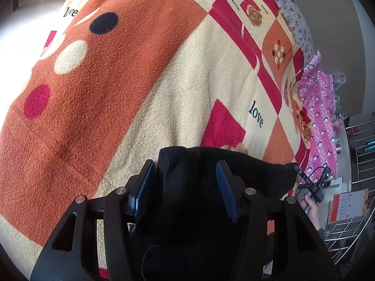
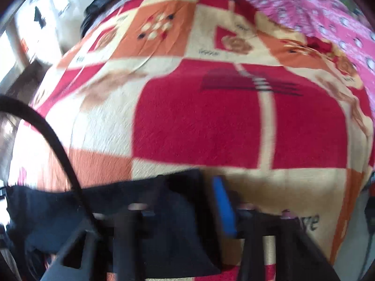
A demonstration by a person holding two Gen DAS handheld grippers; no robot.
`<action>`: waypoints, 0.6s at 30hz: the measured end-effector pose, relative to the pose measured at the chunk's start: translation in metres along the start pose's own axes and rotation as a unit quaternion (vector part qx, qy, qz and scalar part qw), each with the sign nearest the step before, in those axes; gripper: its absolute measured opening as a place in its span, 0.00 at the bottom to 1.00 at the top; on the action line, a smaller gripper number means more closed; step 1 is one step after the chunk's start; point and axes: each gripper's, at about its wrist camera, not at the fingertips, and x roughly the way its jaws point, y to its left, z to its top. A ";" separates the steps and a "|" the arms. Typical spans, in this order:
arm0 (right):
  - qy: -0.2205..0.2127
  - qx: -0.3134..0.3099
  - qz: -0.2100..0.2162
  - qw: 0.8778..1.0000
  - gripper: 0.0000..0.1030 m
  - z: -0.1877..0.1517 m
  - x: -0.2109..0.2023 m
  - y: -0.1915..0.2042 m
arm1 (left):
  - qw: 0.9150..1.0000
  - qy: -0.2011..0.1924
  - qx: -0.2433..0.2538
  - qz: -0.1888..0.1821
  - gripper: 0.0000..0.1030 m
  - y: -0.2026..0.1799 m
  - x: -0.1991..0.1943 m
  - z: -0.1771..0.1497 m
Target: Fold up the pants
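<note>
Black pants (image 1: 187, 201) lie bunched at the near edge of a bed covered by a patterned blanket (image 1: 145, 75). In the left wrist view my left gripper (image 1: 185, 182) has its blue pads apart, with the black cloth lying between them; the jaws are wide and do not pinch it. In the blurred right wrist view the pants (image 2: 131, 210) stretch from the left edge to my right gripper (image 2: 194, 208). The cloth fills the gap and hides the left finger; the blue right pad (image 2: 223, 207) shows beside it. The right gripper device also shows in the left wrist view (image 1: 314, 185).
Pink patterned bedding (image 1: 321, 117) lies along the far side of the bed. A metal rack (image 1: 351, 201) stands at the right. A black cable (image 2: 46, 135) curves across the left of the right wrist view. Dark cloth (image 2: 93, 11) lies at the bed's far end.
</note>
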 end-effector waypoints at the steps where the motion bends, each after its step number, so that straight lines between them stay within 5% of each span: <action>1: -0.005 -0.015 -0.013 1.000 0.06 -0.001 -0.001 0.005 | 1.000 0.005 -0.002 0.000 0.54 0.000 0.002 0.001; 10: -0.030 -0.016 -0.020 0.999 0.06 -0.005 -0.017 0.005 | 1.000 0.009 -0.009 -0.017 0.57 0.002 0.008 0.011; 13: -0.034 -0.013 -0.018 0.999 0.06 -0.008 -0.024 0.005 | 1.000 0.016 0.022 0.015 0.12 -0.005 0.013 0.010; 18: -0.054 -0.005 -0.022 0.998 0.05 -0.012 -0.051 0.004 | 0.994 -0.006 0.098 0.049 0.09 -0.029 0.001 -0.007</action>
